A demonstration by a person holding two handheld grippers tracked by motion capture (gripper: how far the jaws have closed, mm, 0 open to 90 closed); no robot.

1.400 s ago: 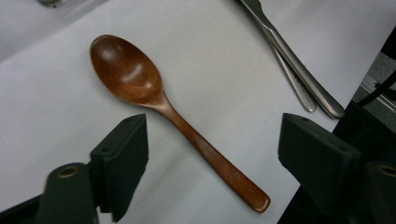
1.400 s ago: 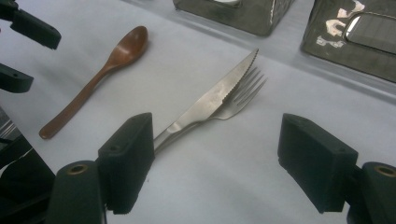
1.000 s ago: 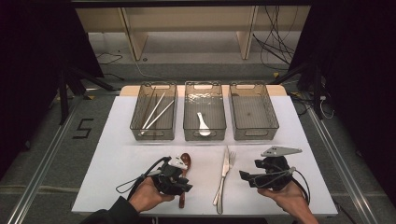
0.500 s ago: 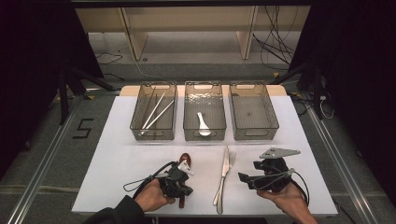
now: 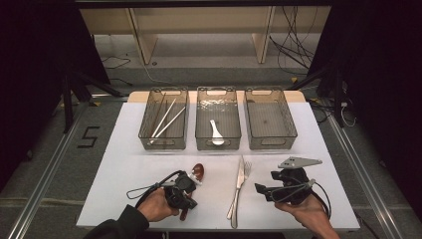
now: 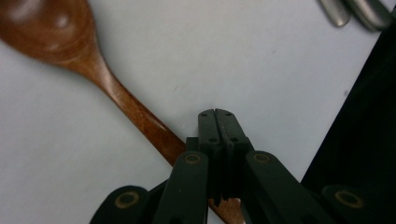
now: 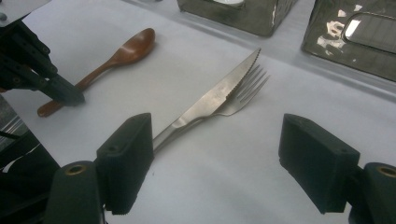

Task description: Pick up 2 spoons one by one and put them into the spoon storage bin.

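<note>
the right gripper (image 7: 217,163) holds its two black jaws wide apart above the white table (image 7: 224,186). between them lie a knife (image 7: 212,100) and a fork (image 7: 243,88), touching. a wooden spoon (image 7: 116,56) lies at the far left, the left gripper (image 7: 70,95) on its handle.

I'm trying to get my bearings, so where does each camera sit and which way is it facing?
High view: fixed above the near side, looking forward and down on the table; left hand and right hand enter from below.
Left gripper view: on the left gripper, looking down past its shut fingers at the wooden spoon.
Right gripper view: on the right gripper, facing knife and fork between open fingers.
Shared: both gripper views show the spoon.
</note>
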